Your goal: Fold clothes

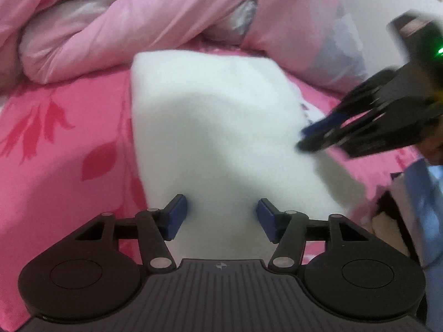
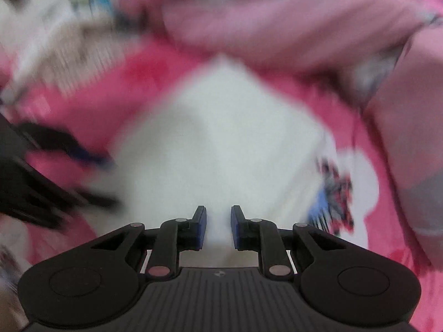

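Note:
A white fleecy garment [image 1: 221,124] lies folded on the pink leaf-print bedsheet [image 1: 69,166]. My left gripper [image 1: 221,215] hovers over its near edge, open, the blue pads wide apart and not pressing the cloth. My right gripper [image 1: 304,141], blurred, comes in from the right at the garment's right edge. In the right wrist view the garment [image 2: 221,138] fills the middle, with a red, blue and black print [image 2: 335,193] on its right part. There my right gripper [image 2: 218,227] has its pads close together with a strip of white cloth between them. The left gripper [image 2: 110,179] is a dark blur at the left.
A rumpled pink duvet [image 1: 138,27] is piled along the far side of the bed. Blue and pale fabric [image 1: 426,207] lies at the right edge, next to a dark gap. Other light clothes [image 2: 55,41] lie blurred at the upper left of the right wrist view.

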{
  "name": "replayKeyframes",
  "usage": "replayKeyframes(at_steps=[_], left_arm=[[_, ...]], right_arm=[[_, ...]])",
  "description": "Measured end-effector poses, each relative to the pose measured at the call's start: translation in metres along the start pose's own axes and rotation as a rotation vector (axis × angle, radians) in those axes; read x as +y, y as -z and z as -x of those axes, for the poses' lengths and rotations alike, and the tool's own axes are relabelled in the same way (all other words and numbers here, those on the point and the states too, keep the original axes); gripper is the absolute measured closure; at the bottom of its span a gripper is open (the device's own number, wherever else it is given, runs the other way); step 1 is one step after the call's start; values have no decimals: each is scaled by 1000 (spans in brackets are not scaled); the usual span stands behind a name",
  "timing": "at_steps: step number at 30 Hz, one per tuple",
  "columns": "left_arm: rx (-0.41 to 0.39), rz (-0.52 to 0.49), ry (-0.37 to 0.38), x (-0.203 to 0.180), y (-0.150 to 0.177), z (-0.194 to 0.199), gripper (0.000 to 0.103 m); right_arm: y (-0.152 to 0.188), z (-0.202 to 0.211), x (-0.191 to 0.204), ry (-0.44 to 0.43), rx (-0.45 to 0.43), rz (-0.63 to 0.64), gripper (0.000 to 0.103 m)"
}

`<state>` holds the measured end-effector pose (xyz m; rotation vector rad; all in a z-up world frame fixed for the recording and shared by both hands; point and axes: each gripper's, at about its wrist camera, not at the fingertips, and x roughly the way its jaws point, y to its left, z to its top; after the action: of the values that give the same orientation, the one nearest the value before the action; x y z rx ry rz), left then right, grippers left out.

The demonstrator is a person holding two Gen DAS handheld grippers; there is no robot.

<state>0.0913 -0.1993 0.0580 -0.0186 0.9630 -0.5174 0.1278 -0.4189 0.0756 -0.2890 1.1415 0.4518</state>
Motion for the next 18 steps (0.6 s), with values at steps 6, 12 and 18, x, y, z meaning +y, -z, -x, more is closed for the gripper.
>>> replayKeyframes(at_steps=[6,12,18], left_arm=[[-43,-13,9,2,8,-1,40],[-44,47,45,13,4,0,40],[-61,39,74,16,7,1,40]], right_arm=[[2,-9,-10,-25,19,-27,85],[-48,22,7,11,-99,45,84],[-49,-53,-14,46,-3,27,85]])
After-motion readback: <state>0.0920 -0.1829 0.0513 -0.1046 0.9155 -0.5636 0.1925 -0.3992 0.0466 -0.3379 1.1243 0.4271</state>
